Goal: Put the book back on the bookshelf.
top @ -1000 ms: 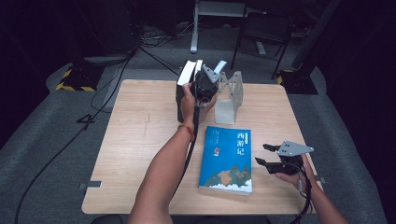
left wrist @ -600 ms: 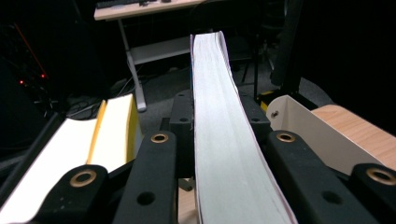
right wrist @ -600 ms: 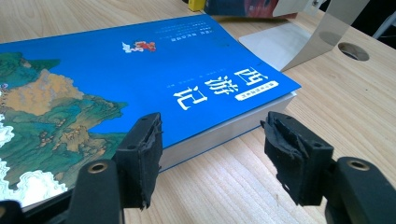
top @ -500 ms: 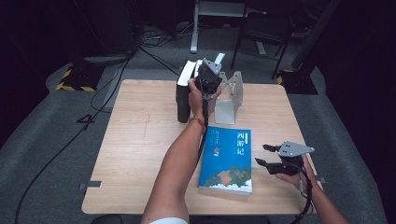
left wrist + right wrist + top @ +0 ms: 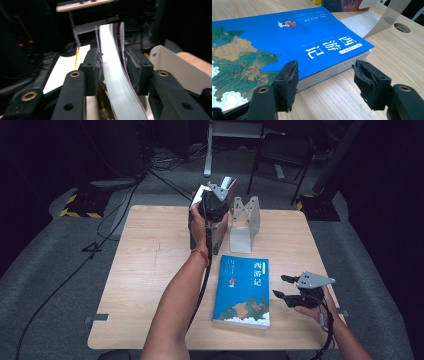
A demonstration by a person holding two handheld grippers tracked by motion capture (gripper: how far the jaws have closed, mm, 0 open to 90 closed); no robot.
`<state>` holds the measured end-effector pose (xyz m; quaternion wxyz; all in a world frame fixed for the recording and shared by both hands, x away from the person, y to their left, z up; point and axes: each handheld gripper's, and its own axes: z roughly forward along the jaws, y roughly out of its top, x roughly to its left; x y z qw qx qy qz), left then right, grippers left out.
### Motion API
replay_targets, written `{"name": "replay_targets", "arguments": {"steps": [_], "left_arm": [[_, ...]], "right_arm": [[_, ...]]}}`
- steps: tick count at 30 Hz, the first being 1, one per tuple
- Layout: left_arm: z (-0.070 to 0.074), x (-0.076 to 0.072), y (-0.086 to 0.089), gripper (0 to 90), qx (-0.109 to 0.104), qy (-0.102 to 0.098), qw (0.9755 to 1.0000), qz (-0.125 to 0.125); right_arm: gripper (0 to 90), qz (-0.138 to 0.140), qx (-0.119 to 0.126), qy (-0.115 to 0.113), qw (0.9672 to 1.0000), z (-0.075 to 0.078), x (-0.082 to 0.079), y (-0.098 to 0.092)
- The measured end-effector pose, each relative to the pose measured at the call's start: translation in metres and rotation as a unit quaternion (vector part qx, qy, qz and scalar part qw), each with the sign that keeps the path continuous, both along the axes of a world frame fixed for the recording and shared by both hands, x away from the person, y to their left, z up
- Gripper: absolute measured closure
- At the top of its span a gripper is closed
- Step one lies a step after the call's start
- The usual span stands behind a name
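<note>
Left tool [image 5: 218, 200] jaws wider around book [image 5: 117, 82]

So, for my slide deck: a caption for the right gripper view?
Open hand-held gripper facing the blue book flat on the table.

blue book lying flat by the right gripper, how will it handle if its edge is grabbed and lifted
The blue book looks thick, with a deep page block, so probably heavy for its size. The cover looks glossy, so the pads of the right gripper may slip. Gripped at one edge, it would likely sag or fan open.
</note>
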<state>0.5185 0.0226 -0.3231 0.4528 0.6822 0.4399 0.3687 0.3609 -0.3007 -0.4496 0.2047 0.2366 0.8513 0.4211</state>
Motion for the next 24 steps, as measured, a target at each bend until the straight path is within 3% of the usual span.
{"name": "replay_targets", "arguments": {"steps": [7, 9, 14, 24], "left_arm": [[-0.003, -0.011, 0.011, 56.0, 0.021, 0.000, 0.9997, -0.012], [-0.004, -0.018, 0.017, 49.7, 0.036, -0.002, 0.9992, -0.016], [-0.005, -0.027, 0.028, 44.9, 0.025, 0.005, 0.9988, -0.041], [-0.008, -0.050, 0.043, 38.7, 0.035, 0.006, 0.9953, -0.090]], "right_arm": [[36.6, -0.003, -0.002, 0.000, 1.0000, 0.000, 0.000, 0.000], [36.3, -0.005, -0.004, 0.001, 1.0000, -0.001, 0.001, 0.001], [35.9, -0.007, -0.005, 0.002, 1.0000, -0.001, 0.001, 0.000], [35.7, -0.008, -0.009, 0.004, 0.9999, -0.002, 0.001, 0.001]]}}
